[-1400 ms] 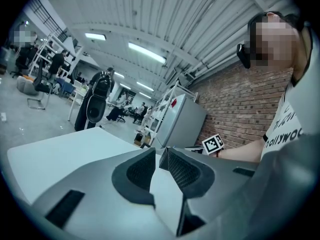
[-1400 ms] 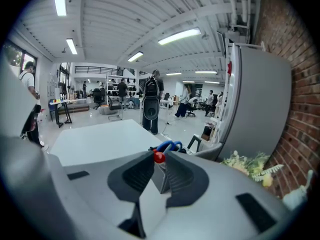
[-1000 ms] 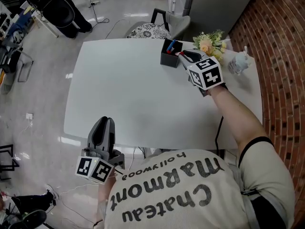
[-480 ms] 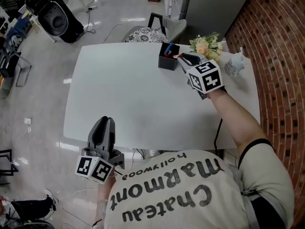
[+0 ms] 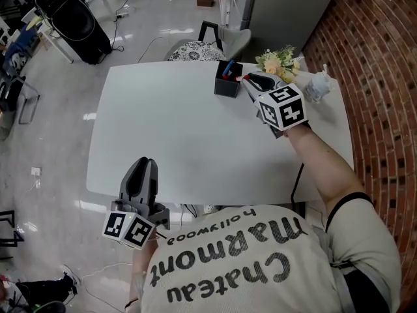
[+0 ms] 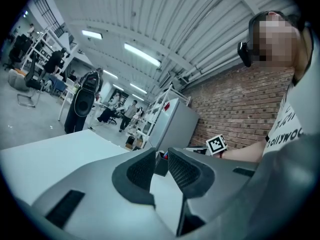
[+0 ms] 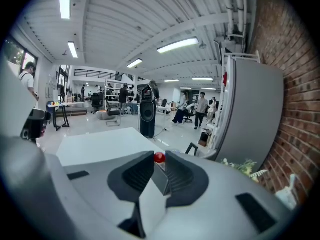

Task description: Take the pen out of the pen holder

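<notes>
Gripping the red pen (image 7: 159, 157) by its tip, the right tool (image 5: 249, 78) is hovering at the pen holder (image 5: 228, 87) — the left tool (image 5: 144, 166) is hanging empty, jaws slightly apart.

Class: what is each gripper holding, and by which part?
The right gripper seems to pinch the red pen by its top end; the left gripper holds nothing.

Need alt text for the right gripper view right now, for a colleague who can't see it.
The right gripper's two jaws frame the red end of a pen right at their tips, above the black pen holder; whether they pinch it is unclear. Behind lie the white table, a grey cabinet and a brick wall.
</notes>
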A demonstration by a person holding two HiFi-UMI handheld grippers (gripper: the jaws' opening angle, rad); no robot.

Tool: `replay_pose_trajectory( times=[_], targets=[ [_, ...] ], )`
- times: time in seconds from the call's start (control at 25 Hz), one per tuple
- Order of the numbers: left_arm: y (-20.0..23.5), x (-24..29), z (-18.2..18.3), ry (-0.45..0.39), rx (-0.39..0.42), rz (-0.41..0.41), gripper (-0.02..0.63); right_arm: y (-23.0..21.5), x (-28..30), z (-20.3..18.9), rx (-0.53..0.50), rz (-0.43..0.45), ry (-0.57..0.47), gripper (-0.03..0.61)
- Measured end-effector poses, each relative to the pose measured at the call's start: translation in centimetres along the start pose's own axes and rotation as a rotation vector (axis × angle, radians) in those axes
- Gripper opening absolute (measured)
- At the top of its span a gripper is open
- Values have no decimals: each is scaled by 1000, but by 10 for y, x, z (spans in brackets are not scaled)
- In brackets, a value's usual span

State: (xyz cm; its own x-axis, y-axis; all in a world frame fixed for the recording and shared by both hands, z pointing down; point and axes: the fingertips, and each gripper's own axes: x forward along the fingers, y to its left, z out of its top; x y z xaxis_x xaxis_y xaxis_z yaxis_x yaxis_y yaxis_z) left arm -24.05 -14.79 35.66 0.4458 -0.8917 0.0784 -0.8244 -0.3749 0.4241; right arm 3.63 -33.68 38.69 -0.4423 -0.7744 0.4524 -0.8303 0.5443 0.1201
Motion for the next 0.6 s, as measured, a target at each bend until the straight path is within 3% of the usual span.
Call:
replay_pose_trajectory(
  times=[0.6],
  targets=[
    [-1,-5,12,-16,13,-66,71,20,-30,2,43,-39,-38,71]
  ],
)
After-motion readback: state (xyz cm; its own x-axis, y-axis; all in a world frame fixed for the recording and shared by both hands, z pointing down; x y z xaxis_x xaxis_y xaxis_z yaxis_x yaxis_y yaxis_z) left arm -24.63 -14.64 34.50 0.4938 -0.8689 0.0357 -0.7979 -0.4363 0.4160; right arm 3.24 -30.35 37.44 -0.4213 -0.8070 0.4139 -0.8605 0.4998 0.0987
